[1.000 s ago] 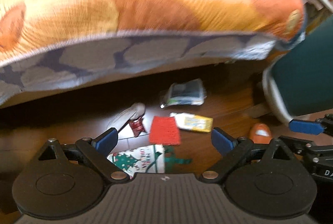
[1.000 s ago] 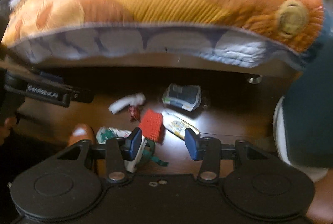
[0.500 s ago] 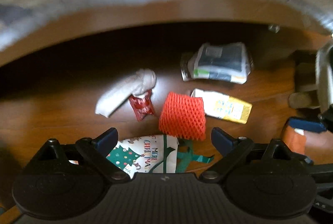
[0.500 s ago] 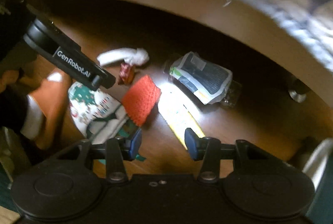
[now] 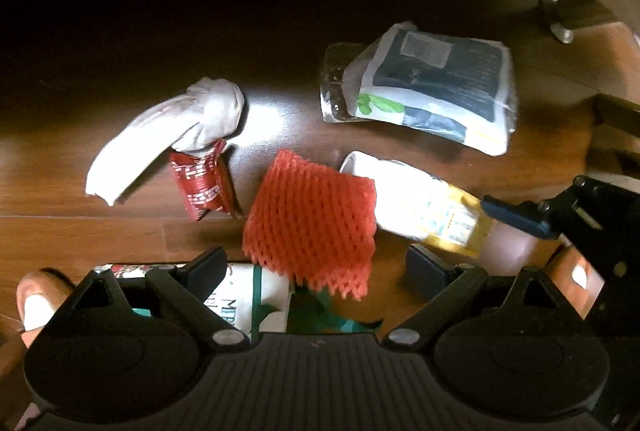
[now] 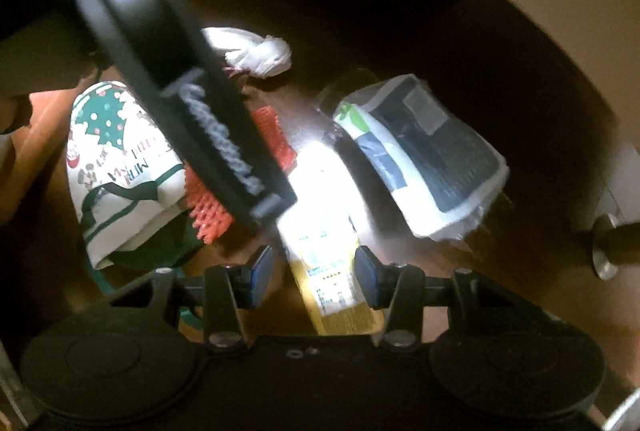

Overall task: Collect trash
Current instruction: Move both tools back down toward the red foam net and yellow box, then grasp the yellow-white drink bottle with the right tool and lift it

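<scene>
Trash lies on a dark wood floor: a crumpled white tissue [image 5: 172, 139], a small red wrapper [image 5: 200, 183], a red foam net [image 5: 312, 219], a yellow and white pack [image 5: 424, 207] and a clear plastic package with a dark label [image 5: 432, 91]. My left gripper [image 5: 316, 267] hangs open just above the net's near edge and a Christmas gift bag [image 5: 248, 299]. My right gripper [image 6: 314, 273] points down and is open. The yellow pack [image 6: 328, 243] lies between its blue pads; I cannot tell whether they touch it. The left gripper's body [image 6: 192, 103] crosses the right wrist view and hides part of the net [image 6: 208, 219].
The sofa's pale base curves over the far side, with a metal leg [image 5: 560, 15] at the right. The person's orange shoes [image 5: 36, 299] stand at both sides of the pile. Under the sofa the floor is in deep shadow.
Both grippers have sunk from sofa-cushion height to just above the floor. The cushion has left view and the trash looms larger. The right view has rolled, and the yellow pack now lies between its fingers.
</scene>
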Demonstrator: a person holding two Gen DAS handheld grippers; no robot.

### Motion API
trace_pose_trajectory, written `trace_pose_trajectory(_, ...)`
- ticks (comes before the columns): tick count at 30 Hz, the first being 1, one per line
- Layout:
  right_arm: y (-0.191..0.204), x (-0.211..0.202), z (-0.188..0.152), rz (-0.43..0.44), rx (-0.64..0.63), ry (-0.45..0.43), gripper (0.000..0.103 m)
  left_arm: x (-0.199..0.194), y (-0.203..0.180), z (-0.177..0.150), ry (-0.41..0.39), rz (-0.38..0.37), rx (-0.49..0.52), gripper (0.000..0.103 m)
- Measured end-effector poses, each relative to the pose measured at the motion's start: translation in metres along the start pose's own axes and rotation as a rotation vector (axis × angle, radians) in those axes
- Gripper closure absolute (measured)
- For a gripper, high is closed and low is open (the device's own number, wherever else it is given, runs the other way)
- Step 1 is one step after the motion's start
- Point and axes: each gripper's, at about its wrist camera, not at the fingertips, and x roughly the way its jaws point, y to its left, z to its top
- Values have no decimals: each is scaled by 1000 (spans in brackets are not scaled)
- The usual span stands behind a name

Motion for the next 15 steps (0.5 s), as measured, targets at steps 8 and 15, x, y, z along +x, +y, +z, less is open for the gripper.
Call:
trace_pose_trajectory(8,9,25,3,-80,-95,-39,53,25,3,3,12,40,-30,10)
trace_pose_trajectory(15,7,39,12,-72,-102,-14,49,38,8,10,38,5,-41,43)
